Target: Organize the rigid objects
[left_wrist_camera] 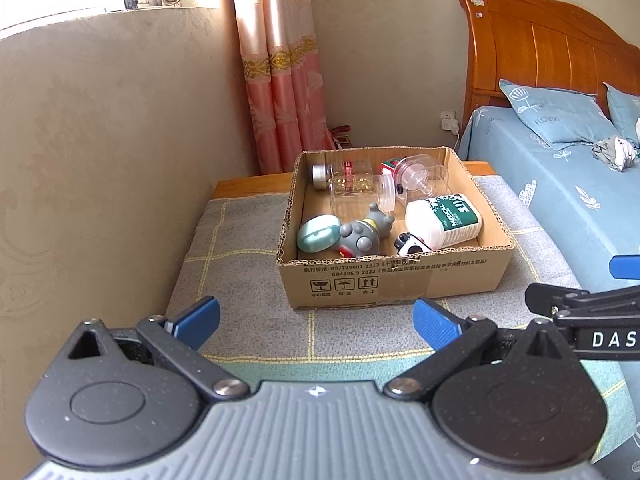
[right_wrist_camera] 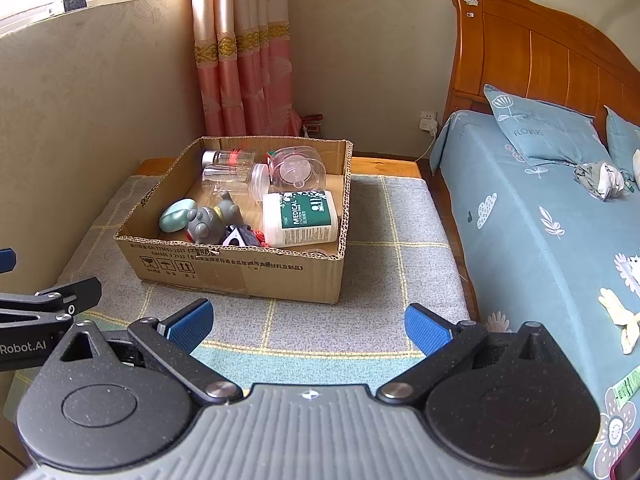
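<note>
Box [left_wrist_camera: 400,280] holds two clear jars [left_wrist_camera: 352,190], one white bottle [left_wrist_camera: 444,218].

Brown cardboard box [left_wrist_camera: 400,280] with black print; white bottle [left_wrist_camera: 442,218], green label; grey toy [left_wrist_camera: 362,232]; mint-green case [left_wrist_camera: 316,234]. Grey blanket [left_wrist_camera: 240,280], yellow grid lines. Blue bedsheet [right_wrist_camera: 540,220], white floral print. Pink curtain [left_wrist_camera: 280,80], gold band. Blue fingers [right_wrist_camera: 426,328].

Jars, bottle, toys [left_wrist_camera: 362,232] jumbled in cardboard box [left_wrist_camera: 400,280]

Blue bed [right_wrist_camera: 532,208], pink curtain [right_wrist_camera: 244,64], pillow [left_wrist_camera: 556,114]
</note>
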`<action>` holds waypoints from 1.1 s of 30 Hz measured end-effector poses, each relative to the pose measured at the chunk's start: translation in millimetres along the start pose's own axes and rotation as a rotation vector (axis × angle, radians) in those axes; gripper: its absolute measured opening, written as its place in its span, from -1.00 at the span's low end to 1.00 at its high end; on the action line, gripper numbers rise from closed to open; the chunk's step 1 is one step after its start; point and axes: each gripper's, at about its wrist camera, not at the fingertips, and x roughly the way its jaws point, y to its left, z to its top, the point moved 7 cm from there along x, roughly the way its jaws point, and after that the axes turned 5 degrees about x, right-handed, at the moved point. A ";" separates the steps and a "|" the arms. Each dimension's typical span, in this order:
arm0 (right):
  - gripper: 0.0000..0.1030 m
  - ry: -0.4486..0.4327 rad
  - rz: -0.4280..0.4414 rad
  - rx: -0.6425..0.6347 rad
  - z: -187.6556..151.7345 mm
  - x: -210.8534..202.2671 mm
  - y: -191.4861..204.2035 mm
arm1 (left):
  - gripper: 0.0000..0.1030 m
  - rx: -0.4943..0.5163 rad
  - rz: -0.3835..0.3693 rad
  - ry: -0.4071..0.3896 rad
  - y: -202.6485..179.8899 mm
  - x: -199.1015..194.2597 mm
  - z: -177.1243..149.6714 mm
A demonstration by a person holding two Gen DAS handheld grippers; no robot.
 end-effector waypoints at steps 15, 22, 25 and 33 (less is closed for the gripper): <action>1.00 0.000 0.000 0.002 0.2 -0.5 -0.7 | 0.99 0.003 0.010 -0.001 -0.6 -1.5 1.5; 1.00 0.000 -0.002 0.003 0.2 0.0 -0.9 | 0.99 0.007 0.011 0.003 -2.4 -2.0 0.6; 1.00 0.000 -0.001 0.004 0.0 0.1 -1.1 | 0.99 0.008 0.013 0.004 -2.2 -2.3 0.8; 1.00 -0.001 -0.001 0.004 0.4 -0.7 -1.1 | 0.99 0.006 0.011 0.003 -2.3 -3.7 1.6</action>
